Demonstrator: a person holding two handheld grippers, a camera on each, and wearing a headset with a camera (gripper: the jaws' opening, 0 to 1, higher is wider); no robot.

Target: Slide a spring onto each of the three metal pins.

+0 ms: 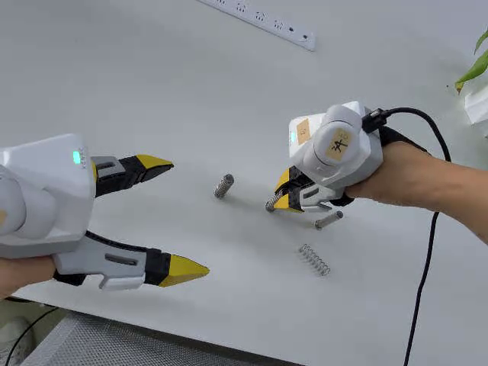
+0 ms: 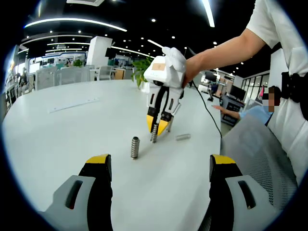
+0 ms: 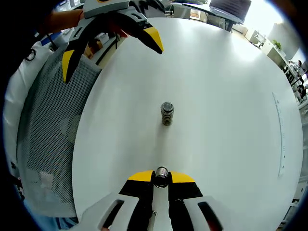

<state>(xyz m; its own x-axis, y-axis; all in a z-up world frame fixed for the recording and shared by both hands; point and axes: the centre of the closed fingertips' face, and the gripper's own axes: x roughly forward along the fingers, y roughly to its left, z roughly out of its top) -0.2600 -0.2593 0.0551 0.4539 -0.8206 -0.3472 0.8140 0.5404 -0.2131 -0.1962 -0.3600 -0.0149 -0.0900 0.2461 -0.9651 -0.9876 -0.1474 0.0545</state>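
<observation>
A pin wearing a spring (image 1: 223,185) (image 2: 135,147) (image 3: 167,113) stands upright on the white table (image 1: 152,91). Just right of it, my right gripper (image 1: 286,196) (image 2: 158,127) (image 3: 161,177) is shut on a second spring-covered pin (image 1: 273,203) (image 2: 154,133) (image 3: 161,175), tip down at the table. A bare pin (image 1: 329,219) (image 2: 183,137) lies beside that gripper, and a loose spring (image 1: 314,259) lies nearer the front edge. My left gripper (image 1: 189,216) (image 2: 161,161) (image 3: 113,45) hovers open at the left, holding nothing, facing the standing pin.
A white power strip (image 1: 259,15) lies at the back of the table. A black cable (image 1: 423,259) trails from the right gripper across the table's right side. Plant leaves (image 1: 474,69) show at the far right. A mesh chair (image 1: 114,343) sits below the front edge.
</observation>
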